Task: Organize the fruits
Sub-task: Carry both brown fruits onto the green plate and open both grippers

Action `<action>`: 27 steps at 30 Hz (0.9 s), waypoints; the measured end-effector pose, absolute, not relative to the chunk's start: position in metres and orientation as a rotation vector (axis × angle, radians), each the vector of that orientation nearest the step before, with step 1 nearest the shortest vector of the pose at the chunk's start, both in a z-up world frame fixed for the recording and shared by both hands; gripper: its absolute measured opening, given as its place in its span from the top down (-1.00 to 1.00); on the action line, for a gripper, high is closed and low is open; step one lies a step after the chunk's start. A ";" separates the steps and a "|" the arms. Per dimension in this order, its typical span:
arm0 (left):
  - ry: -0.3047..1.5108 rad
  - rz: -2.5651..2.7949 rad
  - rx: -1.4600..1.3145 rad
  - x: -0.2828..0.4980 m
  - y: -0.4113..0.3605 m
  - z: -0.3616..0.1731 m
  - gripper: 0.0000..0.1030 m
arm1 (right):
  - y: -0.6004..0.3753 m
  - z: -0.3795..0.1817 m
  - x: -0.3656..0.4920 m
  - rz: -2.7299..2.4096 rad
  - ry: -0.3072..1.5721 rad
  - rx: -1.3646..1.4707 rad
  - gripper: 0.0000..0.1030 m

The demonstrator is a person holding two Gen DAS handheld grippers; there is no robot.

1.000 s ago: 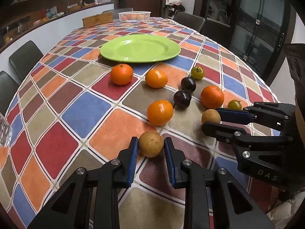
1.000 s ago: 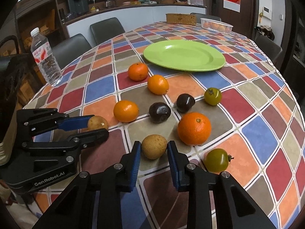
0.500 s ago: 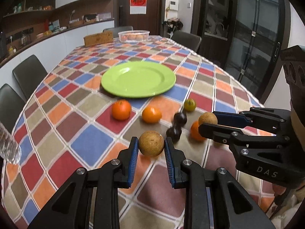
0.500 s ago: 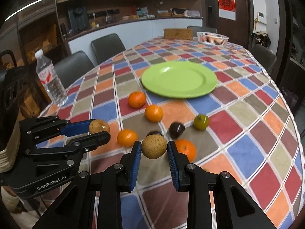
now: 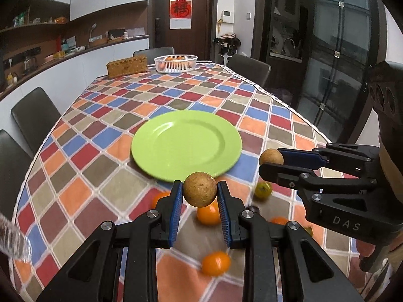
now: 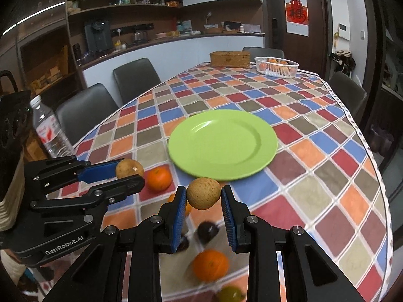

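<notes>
**Two brown fruits up, plate empty**

Checkered-cloth counter point(image 5: 75, 176) w/ round green plate point(image 5: 186, 143), nothing on it. Left tool point(image 5: 200, 193) pinches a round brown fruit point(image 5: 199, 189); right tool point(image 6: 203, 196) pinches another brown fruit point(image 6: 203, 193), both above counter. Oranges point(image 6: 159, 177), dark and green fruits left.

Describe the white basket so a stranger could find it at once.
Follow the checkered tablecloth past the green plate to the table's far end, near the door. There the white basket sits beside a brown woven box; it alone is round, slotted and holds orange fruit.
</notes>
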State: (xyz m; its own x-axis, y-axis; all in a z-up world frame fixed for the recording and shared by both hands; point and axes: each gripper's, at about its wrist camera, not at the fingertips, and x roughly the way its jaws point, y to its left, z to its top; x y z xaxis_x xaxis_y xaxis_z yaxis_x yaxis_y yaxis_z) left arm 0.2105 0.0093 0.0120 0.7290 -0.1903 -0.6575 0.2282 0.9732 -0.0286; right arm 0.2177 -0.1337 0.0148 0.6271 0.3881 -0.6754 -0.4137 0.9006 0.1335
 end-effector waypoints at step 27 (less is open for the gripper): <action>0.946 -0.246 -0.005 0.340 0.021 -0.035 0.46 | -0.121 -0.031 0.349 0.414 0.974 -0.066 0.43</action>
State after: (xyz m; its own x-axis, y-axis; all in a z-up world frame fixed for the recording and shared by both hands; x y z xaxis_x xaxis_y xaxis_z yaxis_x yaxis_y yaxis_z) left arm 0.3400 0.0209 -0.0345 0.5592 -0.2108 -0.8018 0.2065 0.9721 -0.1116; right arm 0.3493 -0.1211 -0.0310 0.4909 0.3115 -0.8136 -0.3696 0.9201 0.1293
